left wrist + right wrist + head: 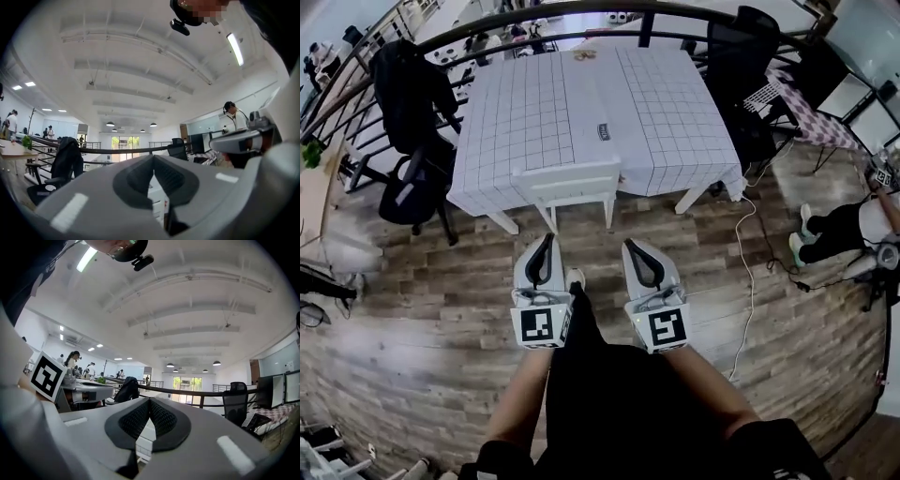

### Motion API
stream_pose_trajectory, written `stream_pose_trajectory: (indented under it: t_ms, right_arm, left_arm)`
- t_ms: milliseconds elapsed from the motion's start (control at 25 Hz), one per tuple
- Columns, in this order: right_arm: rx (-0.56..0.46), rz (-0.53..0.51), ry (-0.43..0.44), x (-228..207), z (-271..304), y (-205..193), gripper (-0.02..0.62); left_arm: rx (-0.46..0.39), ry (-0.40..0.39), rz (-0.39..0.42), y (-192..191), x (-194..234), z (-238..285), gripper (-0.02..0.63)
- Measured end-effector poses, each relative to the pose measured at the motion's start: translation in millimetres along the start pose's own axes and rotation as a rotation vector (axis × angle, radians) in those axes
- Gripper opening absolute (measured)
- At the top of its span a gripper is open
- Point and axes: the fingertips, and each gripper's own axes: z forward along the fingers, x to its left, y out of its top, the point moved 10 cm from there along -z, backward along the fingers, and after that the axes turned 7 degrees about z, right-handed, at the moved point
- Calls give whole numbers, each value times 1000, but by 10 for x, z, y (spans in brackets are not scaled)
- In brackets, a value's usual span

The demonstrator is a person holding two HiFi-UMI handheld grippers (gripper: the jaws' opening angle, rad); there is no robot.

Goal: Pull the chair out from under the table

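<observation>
I've pulled nothing yet: the chair point(569, 180) sits tucked under the near edge of the tabletop point(656, 103), while my left tool point(547, 240) and right tool point(631, 247), both pinched closed and empty, hang just short of it.

table point(691, 200): covered by a white checked cloth point(516, 112)
on cloth: small dark item point(604, 131) near middle; small object point(584, 54) at far edge
floor point(422, 319): wood planks; white chair point(570, 183) at table's near edge; white cable point(752, 281) off right corner
</observation>
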Motion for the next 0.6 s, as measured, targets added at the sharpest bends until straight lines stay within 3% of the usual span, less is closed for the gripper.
stream_pose_trajectory:
  t_ms: [160,280,600]
  right_arm:
    - [42,9,-6,51,761,-75,-3]
    - [32,79,6,42,1463,55,-3]
    - [48,80,-28,-275,2515,212,-3]
  left_arm:
    - [37,-11,-13,-324,366,362,8]
    - [49,-6,-44,-320,806,782,8]
    - [64,-13,-70,-324,1363,1639,8]
